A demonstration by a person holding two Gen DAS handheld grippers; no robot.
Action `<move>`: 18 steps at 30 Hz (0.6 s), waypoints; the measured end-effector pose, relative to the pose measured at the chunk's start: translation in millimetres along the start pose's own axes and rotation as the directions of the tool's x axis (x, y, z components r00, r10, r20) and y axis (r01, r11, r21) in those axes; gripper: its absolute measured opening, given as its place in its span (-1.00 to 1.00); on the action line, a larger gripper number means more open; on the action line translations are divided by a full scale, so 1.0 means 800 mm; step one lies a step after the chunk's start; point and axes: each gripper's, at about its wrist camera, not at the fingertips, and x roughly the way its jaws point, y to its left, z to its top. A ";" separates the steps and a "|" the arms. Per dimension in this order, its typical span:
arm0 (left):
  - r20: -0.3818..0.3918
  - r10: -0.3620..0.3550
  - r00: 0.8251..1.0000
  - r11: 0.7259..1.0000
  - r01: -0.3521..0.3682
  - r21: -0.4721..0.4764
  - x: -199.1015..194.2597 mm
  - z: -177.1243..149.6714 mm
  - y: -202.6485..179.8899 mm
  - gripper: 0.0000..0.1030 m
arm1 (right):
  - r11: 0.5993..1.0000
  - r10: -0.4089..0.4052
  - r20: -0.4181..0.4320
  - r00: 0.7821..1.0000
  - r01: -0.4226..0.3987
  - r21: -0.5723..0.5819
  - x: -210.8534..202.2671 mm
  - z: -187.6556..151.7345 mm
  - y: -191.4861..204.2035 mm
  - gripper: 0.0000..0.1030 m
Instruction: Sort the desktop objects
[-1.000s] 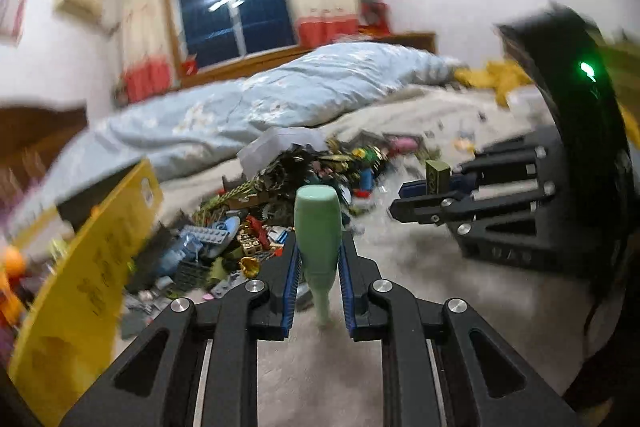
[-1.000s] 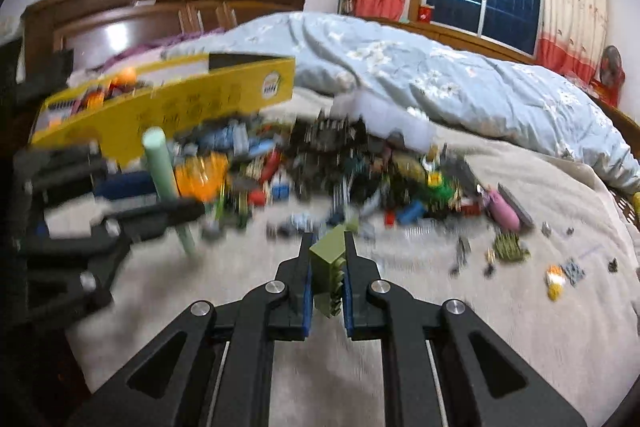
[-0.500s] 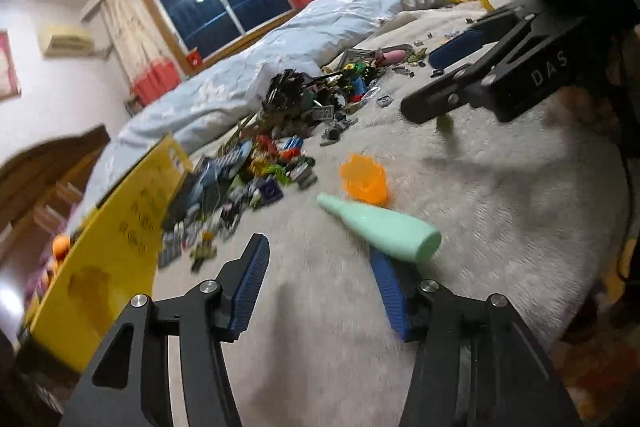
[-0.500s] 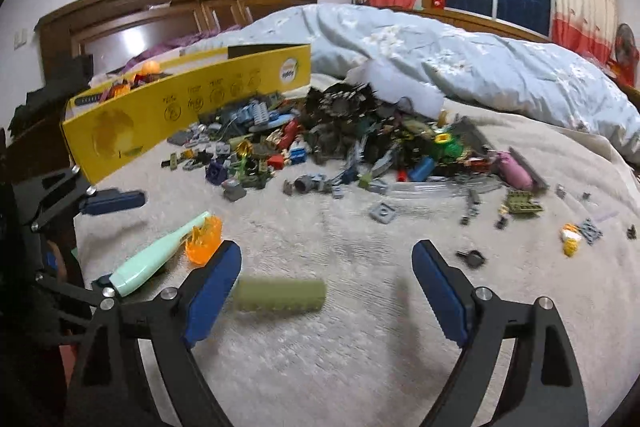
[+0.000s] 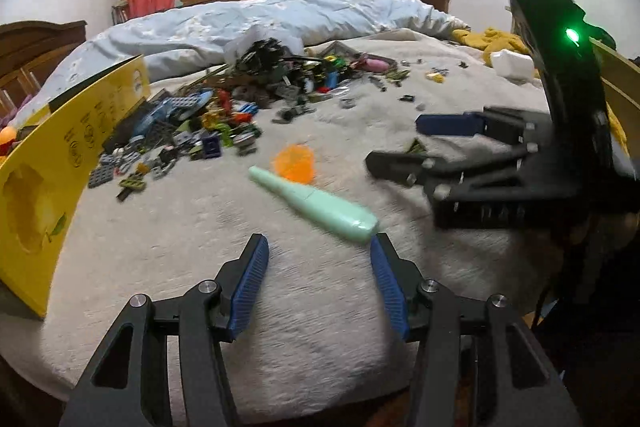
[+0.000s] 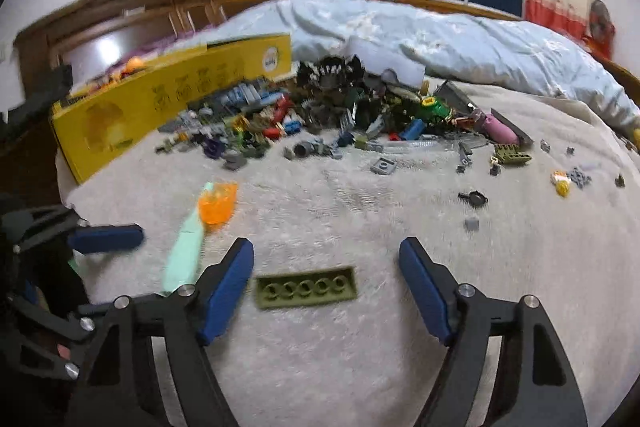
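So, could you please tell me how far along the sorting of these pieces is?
Early days. Set apart near the front: the mint bottle, orange piece and olive brick. Neither the left gripper nor the closing right gripper holds anything. The brick pile beside the yellow box remains.

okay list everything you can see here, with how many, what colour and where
mint bottle-shaped piece: one, mint green, lying on the blanket ahead of the left gripper
orange piece: one, translucent orange, by the mint piece's narrow end
olive brick: one, olive green, on the blanket between the right gripper's open fingers, untouched
brick pile: many, mixed colours, mid-bed
yellow box: one, left of the pile
duvet: one, pale blue, behind the pile
blanket: one, cream, under everything
left gripper: black with blue pads, open
right gripper: same colours, closing
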 end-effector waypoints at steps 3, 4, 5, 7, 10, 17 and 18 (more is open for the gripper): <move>0.011 0.029 1.000 0.998 -0.030 0.051 0.003 0.005 -0.012 0.06 | 0.997 -0.042 0.026 0.999 0.044 -0.065 -0.007 -0.011 0.017 0.48; 0.014 0.040 0.999 0.997 -0.041 0.062 0.004 0.007 -0.016 0.06 | 0.995 -0.053 0.034 0.998 0.056 -0.080 -0.009 -0.015 0.019 0.48; 0.017 0.035 0.999 0.998 -0.035 0.060 0.006 0.010 -0.015 0.06 | 0.994 -0.065 0.031 0.997 0.067 -0.081 -0.009 -0.017 0.018 0.48; 0.021 0.020 1.000 0.999 -0.021 0.036 0.009 0.014 -0.013 0.06 | 0.995 -0.087 0.019 0.996 0.088 -0.040 -0.010 -0.019 0.007 0.48; -0.010 -0.002 1.000 1.000 0.002 -0.020 0.026 0.019 -0.006 0.06 | 0.995 -0.082 -0.002 0.997 0.082 0.049 -0.008 -0.020 -0.015 0.33; 0.007 -0.013 1.000 0.988 0.014 -0.154 0.038 0.019 0.016 -0.45 | 0.997 -0.064 0.011 0.998 0.064 -0.043 -0.001 -0.017 0.000 0.07; 0.005 -0.003 1.000 0.986 0.003 -0.165 0.038 0.018 0.019 -0.58 | 0.997 -0.062 0.006 0.998 0.063 -0.047 0.000 -0.015 0.002 -0.03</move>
